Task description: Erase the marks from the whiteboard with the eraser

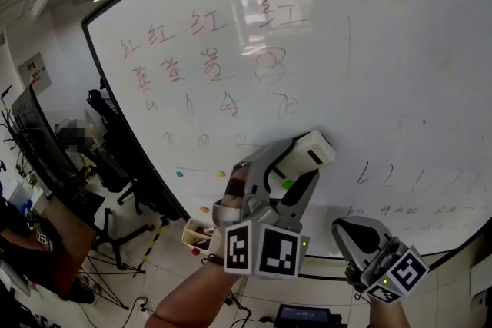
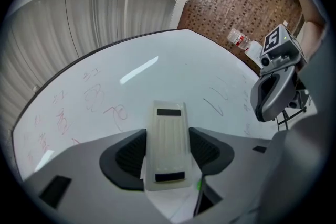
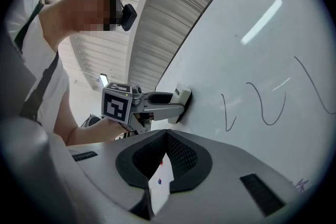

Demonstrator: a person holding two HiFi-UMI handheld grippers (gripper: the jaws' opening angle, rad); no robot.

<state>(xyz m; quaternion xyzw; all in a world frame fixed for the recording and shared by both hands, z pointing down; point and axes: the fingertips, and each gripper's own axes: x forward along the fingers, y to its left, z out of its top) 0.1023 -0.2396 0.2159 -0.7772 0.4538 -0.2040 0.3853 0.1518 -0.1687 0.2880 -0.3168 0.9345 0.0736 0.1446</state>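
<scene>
The left gripper (image 1: 301, 162) clamps its ribbed black fingers (image 2: 128, 157) on the cream, ridged, rectangular eraser (image 2: 167, 139). The eraser is pressed to the glossy whiteboard (image 1: 384, 50), at five o'clock from the red marks (image 1: 207, 65). The right gripper (image 3: 167, 136) has its fingers together and holds nothing.

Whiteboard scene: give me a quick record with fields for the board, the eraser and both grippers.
whiteboard: upright, marks on it
red marks: upper left, above the eraser
dark strokes: right of the eraser
eraser: held against the board
left gripper: shut on the eraser
right gripper: jaws together, holds nothing
</scene>
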